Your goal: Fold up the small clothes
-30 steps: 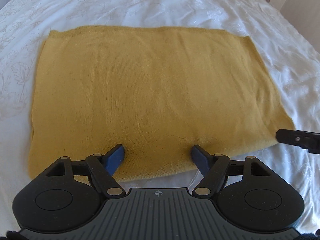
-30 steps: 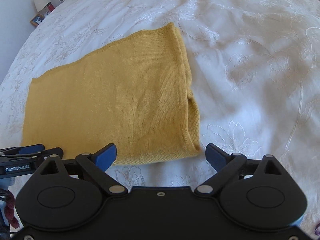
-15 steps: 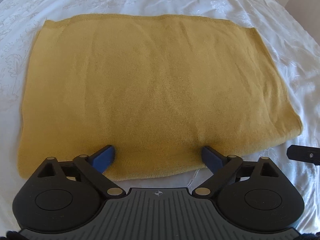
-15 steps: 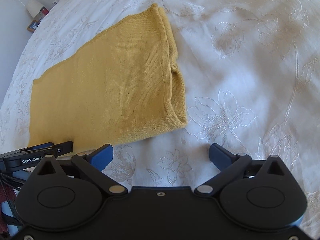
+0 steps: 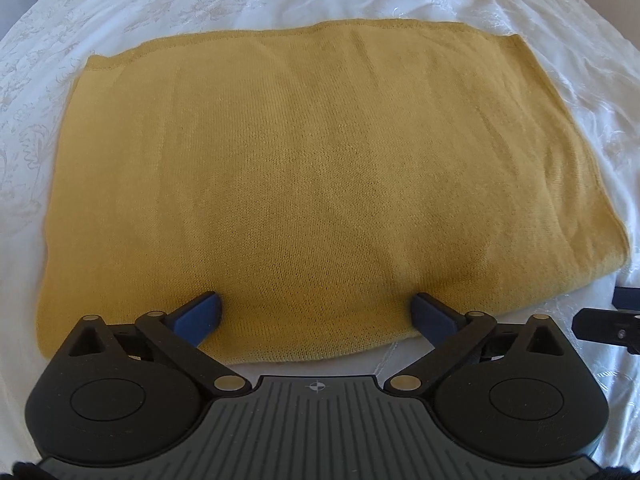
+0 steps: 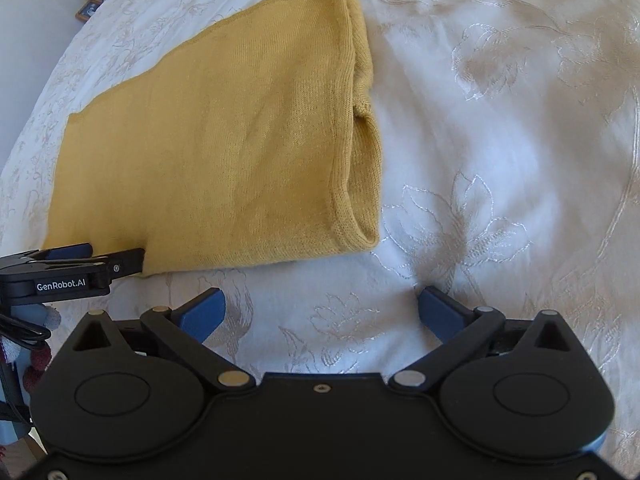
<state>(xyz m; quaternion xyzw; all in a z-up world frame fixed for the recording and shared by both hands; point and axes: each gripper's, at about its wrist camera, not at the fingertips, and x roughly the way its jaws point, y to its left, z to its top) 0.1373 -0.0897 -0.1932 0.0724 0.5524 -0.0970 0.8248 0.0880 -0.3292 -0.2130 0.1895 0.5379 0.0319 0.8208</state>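
Left wrist view shows the left gripper [image 5: 316, 312] spread wide over the near edge of a folded mustard-yellow knit garment [image 5: 320, 184] lying flat on a white embroidered bedspread [image 6: 500, 140], while the right gripper [image 6: 320, 312], likewise spread, holds nothing beside its corner.

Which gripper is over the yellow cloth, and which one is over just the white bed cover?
The left gripper has its open jaws over the near edge of the yellow cloth. The right gripper only has the white bed cover between its jaws.

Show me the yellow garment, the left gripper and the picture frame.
yellow garment [image 5: 320, 168], left wrist view, middle of cloth.
left gripper [image 5: 316, 310], left wrist view, between fingertips.
picture frame [image 6: 87, 10], right wrist view, its front.
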